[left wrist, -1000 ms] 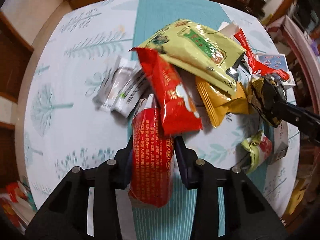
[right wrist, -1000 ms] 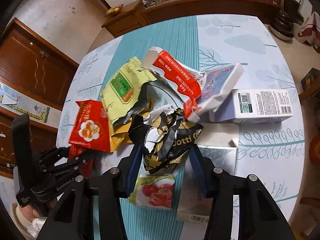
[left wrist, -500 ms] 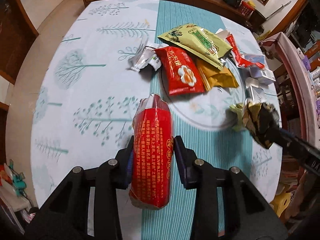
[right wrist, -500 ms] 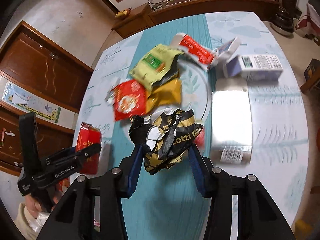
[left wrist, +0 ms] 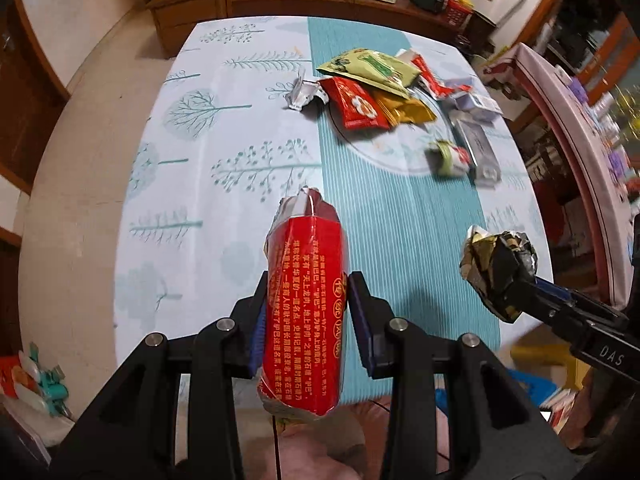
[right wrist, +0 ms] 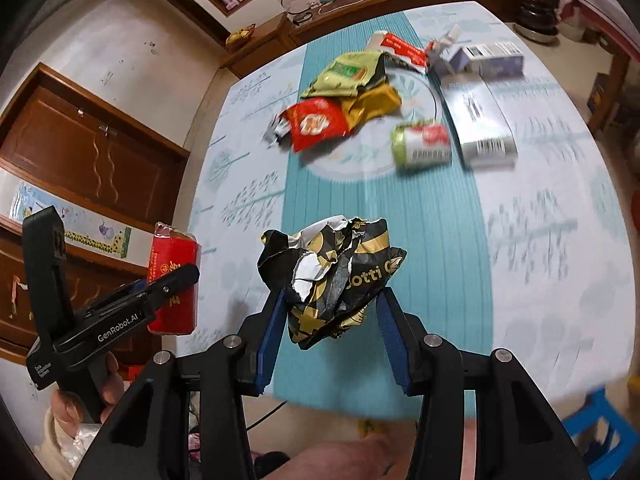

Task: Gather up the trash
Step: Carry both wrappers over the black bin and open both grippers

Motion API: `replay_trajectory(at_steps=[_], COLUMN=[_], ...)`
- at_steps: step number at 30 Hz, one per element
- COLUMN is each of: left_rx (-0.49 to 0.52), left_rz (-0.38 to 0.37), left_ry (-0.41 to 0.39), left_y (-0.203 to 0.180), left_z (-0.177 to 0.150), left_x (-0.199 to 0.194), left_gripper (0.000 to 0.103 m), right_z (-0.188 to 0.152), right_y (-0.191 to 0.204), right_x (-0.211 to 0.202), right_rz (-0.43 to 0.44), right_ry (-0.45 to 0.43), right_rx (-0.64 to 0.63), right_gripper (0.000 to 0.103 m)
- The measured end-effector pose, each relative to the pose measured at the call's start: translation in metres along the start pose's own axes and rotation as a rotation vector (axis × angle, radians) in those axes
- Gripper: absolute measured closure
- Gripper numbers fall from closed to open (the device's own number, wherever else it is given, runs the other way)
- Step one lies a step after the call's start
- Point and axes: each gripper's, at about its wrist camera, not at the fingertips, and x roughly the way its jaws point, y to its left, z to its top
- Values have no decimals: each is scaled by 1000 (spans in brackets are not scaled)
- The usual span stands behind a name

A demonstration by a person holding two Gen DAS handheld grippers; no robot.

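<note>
My left gripper [left wrist: 308, 300] is shut on a red packet with yellow print [left wrist: 306, 304], held above the table's near edge; it also shows in the right wrist view [right wrist: 174, 280]. My right gripper [right wrist: 330, 312] is shut on a crumpled black and gold wrapper [right wrist: 336, 276], also seen at the right of the left wrist view [left wrist: 496, 270]. More trash lies far off on the table: a red snack bag [left wrist: 356, 104], a green bag [left wrist: 372, 66], a yellow bag [left wrist: 404, 108] and a small green and red pack [left wrist: 448, 158].
The table [left wrist: 224, 168] has a tree-print cloth with a teal striped middle. White boxes [right wrist: 480, 120] lie at the far right. A wooden cabinet [right wrist: 92, 160] stands left of the table. A blue stool [right wrist: 604, 420] sits below the near right edge.
Both grippers have pulled back from the trash pile toward the table's near edge, each still holding its item. The pile now looks farther away.
</note>
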Motion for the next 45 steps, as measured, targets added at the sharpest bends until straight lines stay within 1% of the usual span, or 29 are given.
replay_trajectory(at_steps=[5,10,13,17,20,25,28,32,34,39,45], left_rx=[74,150,199,215,223,221,211,202,206,199,169], left_rz=[-7,-33,-44,-68,-64,-35,-33,-8,16,62,95], left_ry=[-23,6,26,72,102,135,166,201,221,257,274], left_y=[8,7,2,-4,-12,-27,-36,-49,-55,-61,-54], left_z=[-47,-93,-122,-154,-175,-214,-239,-272,-289,-319,-340], left_x=[-28,-40,-42,-35,-22,18,54,116,154,227,288], left_gripper=[70,70,70,70,70,70,70,70,70,70,69], right_z=[-61,-117,-148,-182,-205,-242,-266,-299,-314,-342,-359], right_y=[26,40,41,38,31,6,-20,-63,-88,-127,-159], right_x=[-17,-28,-29,-22,-10,28,65,125,160,230,286], right_rz=[-23,-45,-65,-94,-113,-150,-167,-181,-177,-195,-181], right_ry=[-51,-77,-49,11,57,141,199,254,280,308,332], right_rx=[34,84,95,92,85,76,71,83,103,82,67], right_gripper=[57,57,57,57,57,57,57,57,57,57,56])
